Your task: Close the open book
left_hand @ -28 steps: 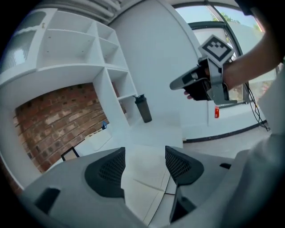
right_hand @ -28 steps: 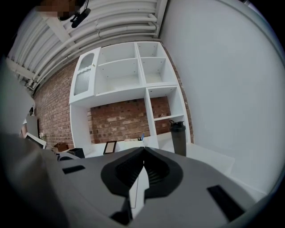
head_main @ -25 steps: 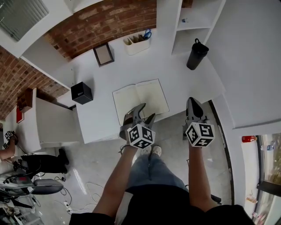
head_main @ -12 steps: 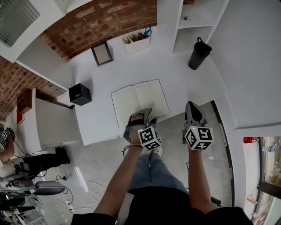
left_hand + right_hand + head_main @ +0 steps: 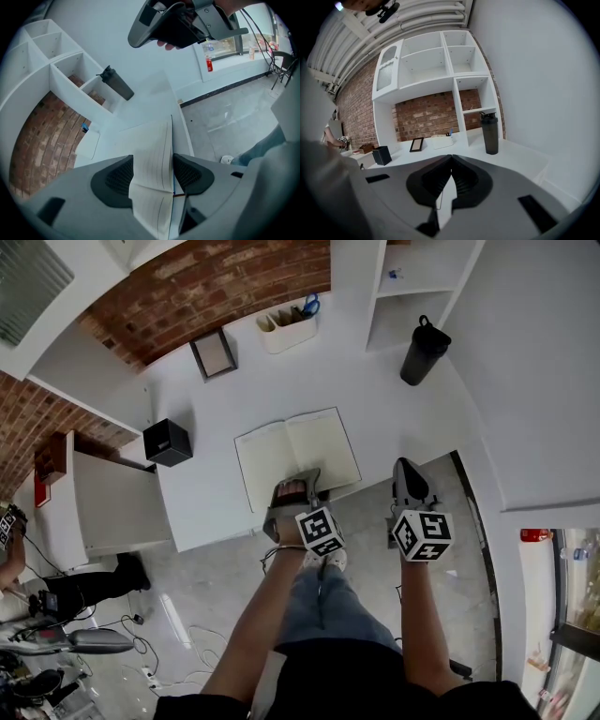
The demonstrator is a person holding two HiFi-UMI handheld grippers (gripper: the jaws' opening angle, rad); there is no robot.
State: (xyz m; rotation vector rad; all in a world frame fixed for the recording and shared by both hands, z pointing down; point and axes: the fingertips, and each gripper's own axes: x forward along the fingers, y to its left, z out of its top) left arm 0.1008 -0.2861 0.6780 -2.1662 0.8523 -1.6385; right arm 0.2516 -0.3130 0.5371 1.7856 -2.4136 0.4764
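Left claw (image 5: 152, 174) newly astride book (image 5: 157, 140)

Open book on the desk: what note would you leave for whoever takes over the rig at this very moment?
Left hand-held gripper: jaws apart, straddling the near edge of the open book, not clamped on it.
Right hand-held gripper: jaws together, empty, at the front edge of the white desk, right of the book and apart from it.
Book: lies open and flat on the desk, both pages showing.
Done: left hand-held gripper is in place at the book; nothing closed yet.
Left: probably take hold of one side, lift it and fold it over onto the other.
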